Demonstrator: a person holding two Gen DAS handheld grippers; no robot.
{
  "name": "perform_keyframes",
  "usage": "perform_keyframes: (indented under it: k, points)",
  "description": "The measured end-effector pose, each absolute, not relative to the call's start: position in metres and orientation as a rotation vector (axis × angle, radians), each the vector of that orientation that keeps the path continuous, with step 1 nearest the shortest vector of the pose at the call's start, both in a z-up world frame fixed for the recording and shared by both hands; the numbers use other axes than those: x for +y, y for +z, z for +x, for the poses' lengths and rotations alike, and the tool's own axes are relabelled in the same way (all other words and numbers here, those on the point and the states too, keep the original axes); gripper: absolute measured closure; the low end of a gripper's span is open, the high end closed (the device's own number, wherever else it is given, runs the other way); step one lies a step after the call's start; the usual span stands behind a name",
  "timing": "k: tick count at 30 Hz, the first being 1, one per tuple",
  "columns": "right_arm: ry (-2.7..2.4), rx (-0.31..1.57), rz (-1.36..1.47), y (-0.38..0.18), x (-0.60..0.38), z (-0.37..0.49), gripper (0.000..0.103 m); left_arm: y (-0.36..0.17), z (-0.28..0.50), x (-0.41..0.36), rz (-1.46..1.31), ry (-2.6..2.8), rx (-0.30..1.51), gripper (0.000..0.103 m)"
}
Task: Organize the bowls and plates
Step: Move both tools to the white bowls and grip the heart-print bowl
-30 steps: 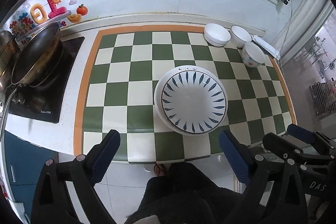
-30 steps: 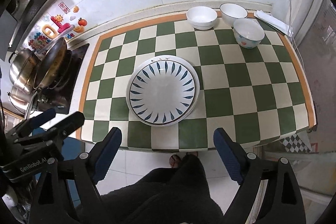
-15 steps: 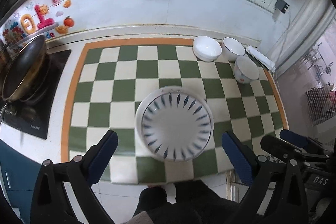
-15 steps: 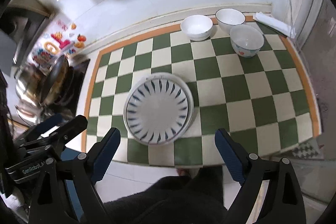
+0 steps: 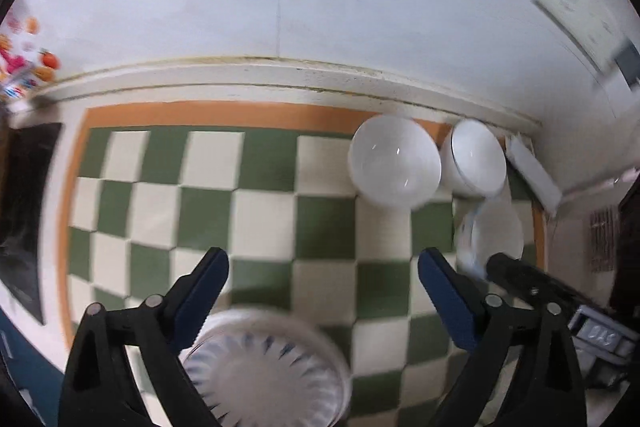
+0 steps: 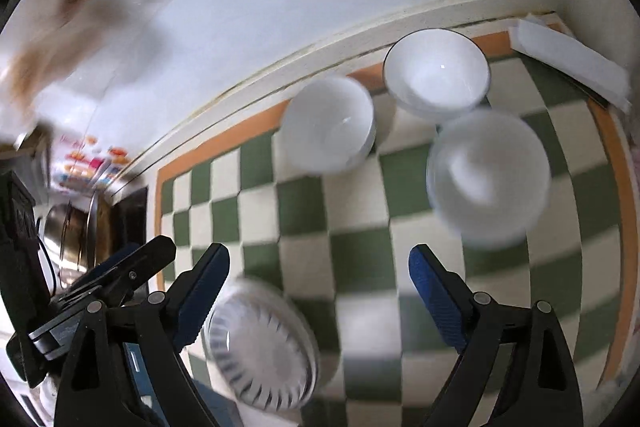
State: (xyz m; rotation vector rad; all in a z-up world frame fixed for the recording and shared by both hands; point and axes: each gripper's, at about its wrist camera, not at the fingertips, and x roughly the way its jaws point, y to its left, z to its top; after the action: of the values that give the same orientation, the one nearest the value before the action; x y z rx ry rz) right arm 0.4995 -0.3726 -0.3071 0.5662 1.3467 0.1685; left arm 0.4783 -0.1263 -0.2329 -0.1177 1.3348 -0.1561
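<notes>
Three bowls sit grouped at the far right corner of the green-and-cream checkered mat (image 5: 280, 195), which covers the counter (image 5: 260, 83) under a white wall. Taking the plain white bowl (image 5: 394, 161) as landmark: a second white bowl with a thin dark rim (image 5: 472, 157) stands just beside it on the right, nearly touching, both at the mat's orange back border. A third bowl (image 5: 494, 235), blurred, with faint blue marking on its side, lies nearer the camera than the dark-rimmed one and close to it. A flat white folded item (image 5: 534, 173) lies beyond the dark-rimmed bowl against the wall corner.

One stack of plates (image 5: 266, 371), the top plate white with dark blue petal strokes round its rim, sits well apart from the landmark bowl, toward the mat's near edge and to the left.

Left gripper (image 5: 322, 279) points steeply down over the mat; its jaws stand wide and are closing, nothing between them. Right gripper (image 6: 318, 275) has jaws well apart, empty, above the mat between the plates and the blurred bowl. Both views are motion-blurred. Far left of the landmark bowl, past the mat, metal pans (image 6: 70, 231) sit on a dark stovetop.
</notes>
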Motion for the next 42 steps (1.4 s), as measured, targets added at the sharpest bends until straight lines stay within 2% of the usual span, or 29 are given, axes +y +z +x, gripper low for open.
perform_keyframes:
  k: [2, 3, 5, 7, 10, 15, 18, 22, 24, 25, 33, 42]
  points:
    - [0.172, 1.375, 0.593, -0.324, -0.381, 0.525, 0.011, -0.249, 0.504, -0.134, -0.141, -0.151, 1.364, 0.023]
    - [0.164, 1.398, 0.607, -0.337, -0.386, 0.543, 0.011, -0.255, 0.512, -0.137, -0.148, -0.151, 1.379, 0.025]
    - [0.165, 1.421, 0.626, -0.352, -0.39, 0.562, 0.013, -0.272, 0.531, -0.143, -0.166, -0.151, 1.413, 0.036]
    - [0.164, 1.448, 0.638, -0.37, -0.392, 0.583, 0.014, -0.287, 0.546, -0.148, -0.172, -0.148, 1.444, 0.04]
    - [0.174, 1.482, 0.637, -0.389, -0.39, 0.602, 0.023, -0.306, 0.563, -0.157, -0.17, -0.161, 1.481, 0.046]
    - [0.181, 1.52, 0.655, -0.417, -0.384, 0.617, 0.047, -0.335, 0.577, -0.174, -0.14, -0.192, 1.557, 0.074]
    - [0.174, 1.525, 0.656, -0.425, -0.379, 0.619, 0.062, -0.345, 0.581, -0.182, -0.122, -0.211, 1.574, 0.081]
    - [0.134, 1.533, 0.646, -0.433, -0.377, 0.623, 0.076, -0.351, 0.584, -0.186, -0.103, -0.215, 1.573, 0.082]
    - [0.119, 1.538, 0.632, -0.437, -0.376, 0.624, 0.089, -0.351, 0.585, -0.186, -0.103, -0.22, 1.56, 0.084]
    - [0.111, 1.538, 0.63, -0.438, -0.376, 0.623, 0.091, -0.351, 0.586, -0.186, -0.1, -0.221, 1.559, 0.085]
    - [0.109, 1.512, 0.585, -0.428, -0.366, 0.616, 0.09, -0.337, 0.58, -0.18, -0.107, -0.232, 1.522, 0.085]
    - [0.161, 1.447, 0.552, -0.375, -0.361, 0.587, 0.09, -0.284, 0.537, -0.171, -0.103, -0.263, 1.454, 0.085]
